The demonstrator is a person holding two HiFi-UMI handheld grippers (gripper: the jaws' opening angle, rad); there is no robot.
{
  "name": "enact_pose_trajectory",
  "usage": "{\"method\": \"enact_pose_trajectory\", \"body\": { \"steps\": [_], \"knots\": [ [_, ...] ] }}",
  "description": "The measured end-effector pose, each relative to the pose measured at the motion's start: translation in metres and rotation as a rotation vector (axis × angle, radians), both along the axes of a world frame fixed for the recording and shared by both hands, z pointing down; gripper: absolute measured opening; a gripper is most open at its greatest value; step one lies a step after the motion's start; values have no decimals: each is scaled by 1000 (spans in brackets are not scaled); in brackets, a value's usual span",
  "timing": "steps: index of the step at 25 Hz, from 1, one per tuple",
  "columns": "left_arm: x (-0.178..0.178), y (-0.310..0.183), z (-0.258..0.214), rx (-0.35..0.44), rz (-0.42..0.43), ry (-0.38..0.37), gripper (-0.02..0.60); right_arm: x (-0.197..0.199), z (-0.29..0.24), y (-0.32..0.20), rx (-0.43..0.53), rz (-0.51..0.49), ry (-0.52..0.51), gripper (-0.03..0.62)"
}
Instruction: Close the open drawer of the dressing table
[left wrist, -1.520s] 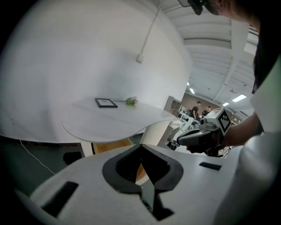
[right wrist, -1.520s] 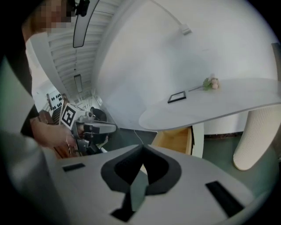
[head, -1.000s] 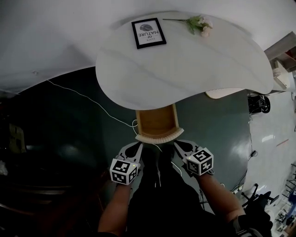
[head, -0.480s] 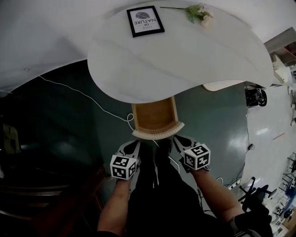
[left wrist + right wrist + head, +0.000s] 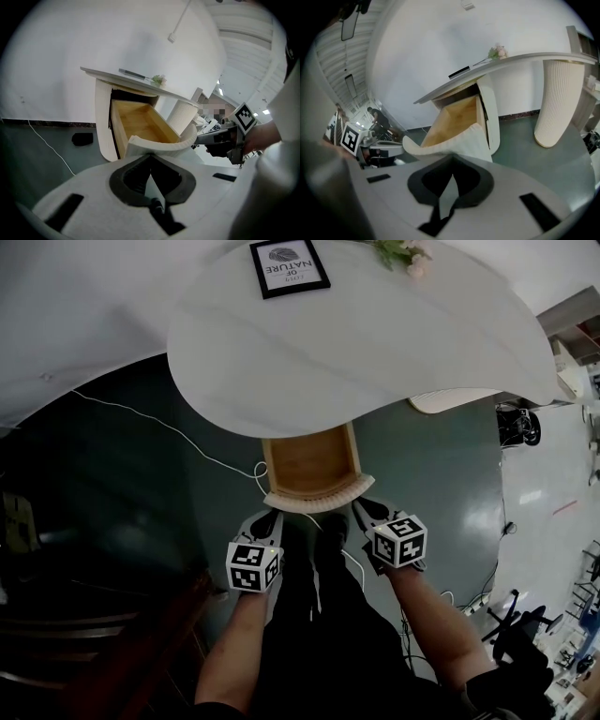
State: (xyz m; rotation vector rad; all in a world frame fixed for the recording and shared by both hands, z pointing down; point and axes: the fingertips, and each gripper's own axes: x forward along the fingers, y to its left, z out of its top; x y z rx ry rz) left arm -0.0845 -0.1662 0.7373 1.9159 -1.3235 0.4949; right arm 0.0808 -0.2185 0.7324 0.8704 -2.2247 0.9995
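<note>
The dressing table [image 5: 375, 343] has a white top, and its drawer [image 5: 309, 463] stands pulled out, showing a bare wooden inside. The drawer's curved white front [image 5: 314, 499] faces me. My left gripper [image 5: 269, 518] is shut and empty, just off the front's left end. My right gripper [image 5: 365, 512] is also shut and empty, just off the right end. In the left gripper view the drawer front [image 5: 159, 146] lies right beyond the shut gripper [image 5: 150, 158]. The right gripper view shows the same front [image 5: 450, 146] just past that gripper [image 5: 452, 160]. I cannot tell whether either one touches it.
A framed print [image 5: 290, 266] and a sprig of flowers [image 5: 398, 251] lie on the table top. A white cable [image 5: 159, 427] trails over the dark green floor at the left. A ribbed white pedestal [image 5: 558, 103] holds up the table's right side. My legs are below the grippers.
Both grippers have moved forward and now sit closer to the drawer's front. The table has slid up in the head view. The drawer looks as far out as before.
</note>
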Motion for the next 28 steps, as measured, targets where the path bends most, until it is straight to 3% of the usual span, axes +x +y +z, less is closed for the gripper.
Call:
{"method": "enact_pose_trajectory", "body": {
  "steps": [10, 23, 28],
  "knots": [
    [-13, -37, -2, 30, 62, -23, 0, -14, -2, -36, 82, -33, -31, 6],
    [-39, -124, -4, 223, -18, -13, 2, -42, -5, -123, 260, 42, -175, 6],
    [-46, -137, 4, 233, -18, -8, 2, -52, -5, -143, 297, 50, -226, 6]
  ]
}}
